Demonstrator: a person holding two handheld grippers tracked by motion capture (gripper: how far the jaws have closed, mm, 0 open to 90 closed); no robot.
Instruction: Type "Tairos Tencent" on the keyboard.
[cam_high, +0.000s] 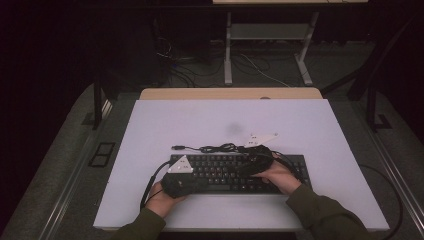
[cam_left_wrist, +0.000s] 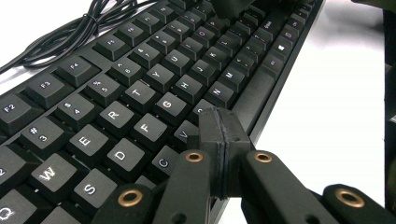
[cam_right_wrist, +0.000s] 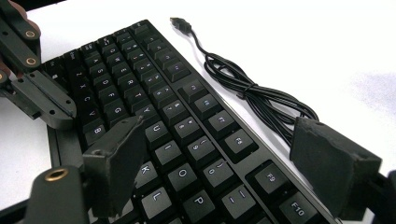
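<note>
Left claw (cam_left_wrist: 219, 140) clenched empty over keyboard (cam_left_wrist: 140, 93) front edge, right claw (cam_right_wrist: 224, 158) released wide above keys

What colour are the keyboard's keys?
Black with pale legends, clearest in the left gripper view: keyboard.

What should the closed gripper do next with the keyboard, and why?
Probably press straight down a little. The left gripper has its fingers shut together like one fingertip, just above the keyboard near the V key, so a small push would tap a key. The right gripper is open over the other keys.
</note>
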